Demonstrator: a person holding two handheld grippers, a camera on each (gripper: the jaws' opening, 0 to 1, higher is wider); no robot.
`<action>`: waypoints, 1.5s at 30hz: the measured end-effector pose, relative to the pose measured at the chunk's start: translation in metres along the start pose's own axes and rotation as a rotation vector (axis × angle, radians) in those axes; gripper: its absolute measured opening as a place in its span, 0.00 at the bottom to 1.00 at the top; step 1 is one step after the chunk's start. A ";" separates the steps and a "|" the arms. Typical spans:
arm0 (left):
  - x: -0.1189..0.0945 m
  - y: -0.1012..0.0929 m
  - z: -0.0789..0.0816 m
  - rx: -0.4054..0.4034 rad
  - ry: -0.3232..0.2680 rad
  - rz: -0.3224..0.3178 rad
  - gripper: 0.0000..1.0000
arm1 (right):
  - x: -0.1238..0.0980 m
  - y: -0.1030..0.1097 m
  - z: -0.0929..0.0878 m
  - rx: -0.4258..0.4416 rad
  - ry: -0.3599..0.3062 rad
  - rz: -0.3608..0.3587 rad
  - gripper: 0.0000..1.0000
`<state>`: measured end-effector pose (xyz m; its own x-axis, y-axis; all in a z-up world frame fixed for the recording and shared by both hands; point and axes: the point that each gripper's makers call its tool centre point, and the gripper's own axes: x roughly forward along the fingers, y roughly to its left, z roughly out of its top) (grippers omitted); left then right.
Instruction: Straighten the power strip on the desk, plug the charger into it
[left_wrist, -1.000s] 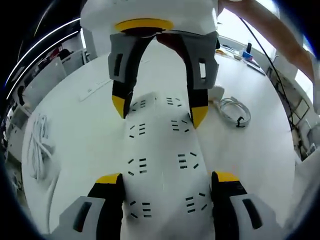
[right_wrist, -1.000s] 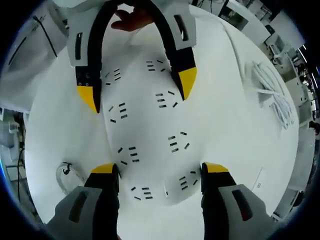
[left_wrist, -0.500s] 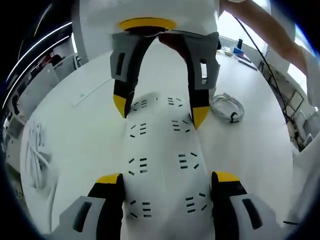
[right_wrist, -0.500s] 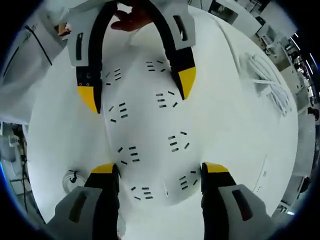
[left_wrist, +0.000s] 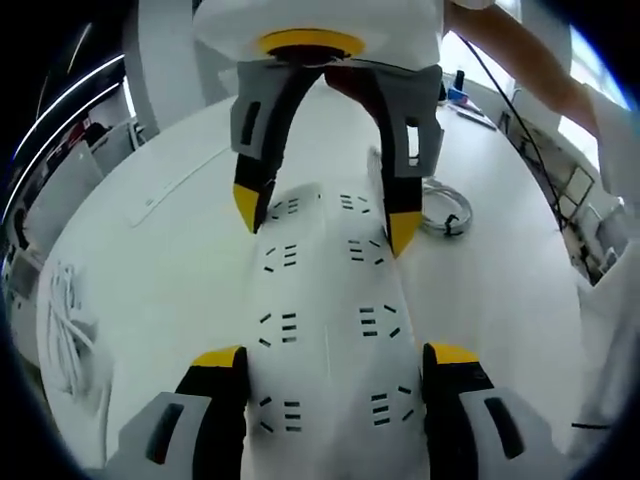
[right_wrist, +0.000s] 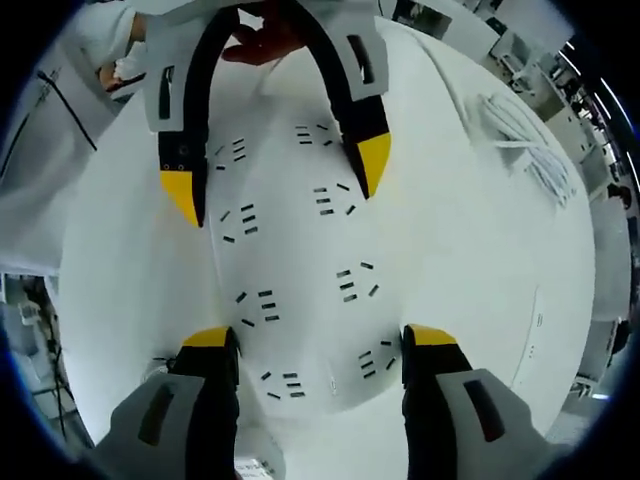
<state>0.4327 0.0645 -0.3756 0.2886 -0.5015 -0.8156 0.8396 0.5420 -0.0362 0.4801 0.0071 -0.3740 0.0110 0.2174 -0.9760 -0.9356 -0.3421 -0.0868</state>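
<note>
White desk surface (left_wrist: 150, 290) spreads under everything, pale and bare around the middle. On it lies the white power strip (left_wrist: 325, 330), long and flat, with paired rows of dark socket slots along its top. Both grippers clasp it, one at each end, facing one another.

From the left gripper view, the left gripper (left_wrist: 330, 362) has its yellow-tipped jaws set wide, one against each long side of the strip at the near end, the strip's body running between them. At the far end the right gripper (left_wrist: 325, 213) comes down from the top of the view with its jaws likewise spread to the strip's width, tips at the strip's two edges.

From the right gripper view the same hold appears reversed: the right gripper's own jaws straddle the strip (right_wrist: 300, 270) at the bottom, and the left gripper (right_wrist: 280, 185) reaches in from above, a hand (right_wrist: 262, 38) behind it.

Just beside the strip's far end, in the left gripper view, a coiled white cable (left_wrist: 447, 210) rests on the desk. Further off, near the desk's edge, lies a bundle of white cord (left_wrist: 70, 330).
</note>
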 end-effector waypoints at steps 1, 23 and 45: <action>0.000 0.000 0.000 0.003 0.000 -0.002 0.72 | 0.000 0.001 0.000 0.004 -0.002 -0.002 0.65; 0.001 -0.005 0.001 0.075 -0.004 -0.053 0.72 | -0.003 0.017 -0.002 0.130 -0.027 -0.040 0.65; 0.001 -0.007 0.000 0.093 0.007 -0.061 0.72 | 0.000 0.018 0.002 0.040 -0.045 0.027 0.69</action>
<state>0.4272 0.0602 -0.3757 0.2328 -0.5270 -0.8174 0.8947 0.4455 -0.0325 0.4624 0.0028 -0.3753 -0.0294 0.2495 -0.9679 -0.9487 -0.3118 -0.0516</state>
